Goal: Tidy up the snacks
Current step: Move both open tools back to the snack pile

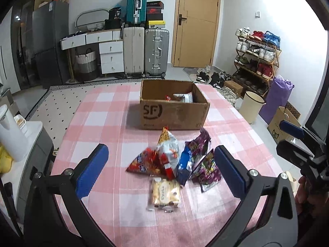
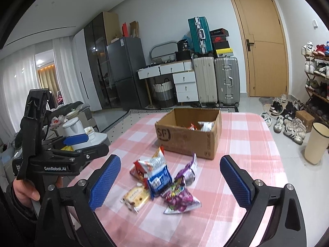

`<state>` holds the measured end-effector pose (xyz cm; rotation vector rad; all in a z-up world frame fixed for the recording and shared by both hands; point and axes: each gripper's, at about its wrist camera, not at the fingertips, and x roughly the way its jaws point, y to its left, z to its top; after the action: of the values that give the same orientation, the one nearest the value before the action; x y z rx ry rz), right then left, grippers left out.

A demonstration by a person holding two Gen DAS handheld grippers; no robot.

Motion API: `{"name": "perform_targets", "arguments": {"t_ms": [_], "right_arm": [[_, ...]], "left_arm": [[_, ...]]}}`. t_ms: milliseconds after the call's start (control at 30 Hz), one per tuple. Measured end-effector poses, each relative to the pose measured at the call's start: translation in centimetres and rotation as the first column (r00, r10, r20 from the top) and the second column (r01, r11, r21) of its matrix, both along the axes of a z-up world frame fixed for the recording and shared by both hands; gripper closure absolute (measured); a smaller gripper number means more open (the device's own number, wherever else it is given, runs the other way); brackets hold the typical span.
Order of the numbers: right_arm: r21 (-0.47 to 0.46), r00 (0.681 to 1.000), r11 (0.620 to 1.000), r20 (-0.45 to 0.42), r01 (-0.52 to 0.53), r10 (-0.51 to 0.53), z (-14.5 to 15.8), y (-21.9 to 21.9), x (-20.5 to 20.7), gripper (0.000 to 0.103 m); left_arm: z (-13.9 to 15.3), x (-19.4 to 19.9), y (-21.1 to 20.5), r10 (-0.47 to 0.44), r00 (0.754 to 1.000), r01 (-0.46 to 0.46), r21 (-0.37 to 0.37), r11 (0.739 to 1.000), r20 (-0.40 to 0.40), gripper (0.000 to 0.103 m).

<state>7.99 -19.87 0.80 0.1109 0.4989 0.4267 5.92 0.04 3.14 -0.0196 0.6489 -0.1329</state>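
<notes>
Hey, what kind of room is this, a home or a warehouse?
Most likely a home, a living area near the entrance: a shoe rack full of shoes by the door, stacked suitcases, and a fridge.

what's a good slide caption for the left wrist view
Open left gripper above a pile of snack packets on a pink checked tablecloth, cardboard box behind.

Left black plastic two-finger gripper (image 1: 161, 165): blue textured pads, silver screws. Right black plastic two-finger gripper (image 2: 170, 180): same build. White "GenRobot.AI" lettering on left unit's body.
</notes>
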Motion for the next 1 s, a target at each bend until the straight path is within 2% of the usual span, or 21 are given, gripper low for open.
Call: {"name": "perform_targets", "arguments": {"t_ms": [333,500,1000], "right_arm": [[-0.006,0.995,1.0,-0.099,-0.014,0.013,-4.4,-0.1,1.6,0.003],[0.0,0.988,1.0,-0.152,-0.029,0.029,-7.1,-0.1,2.9,0.003],[0.028,0.953,0.996,-0.291,-0.079,0.084,-14.0,0.6,9.9,0.004]], "left_arm": [[-4.8,0.3,0.2,-0.019,0.997,0.018,-0.005,1.0,-0.076,0.001],[-7.1,0.8,0.6,-0.03,0.994,0.026,-0.036,0.999,-0.107,0.001],[-13.3,3.4,1.0,-0.061,0.978,0.05,-0.064,0.997,-0.198,0.001]]}}
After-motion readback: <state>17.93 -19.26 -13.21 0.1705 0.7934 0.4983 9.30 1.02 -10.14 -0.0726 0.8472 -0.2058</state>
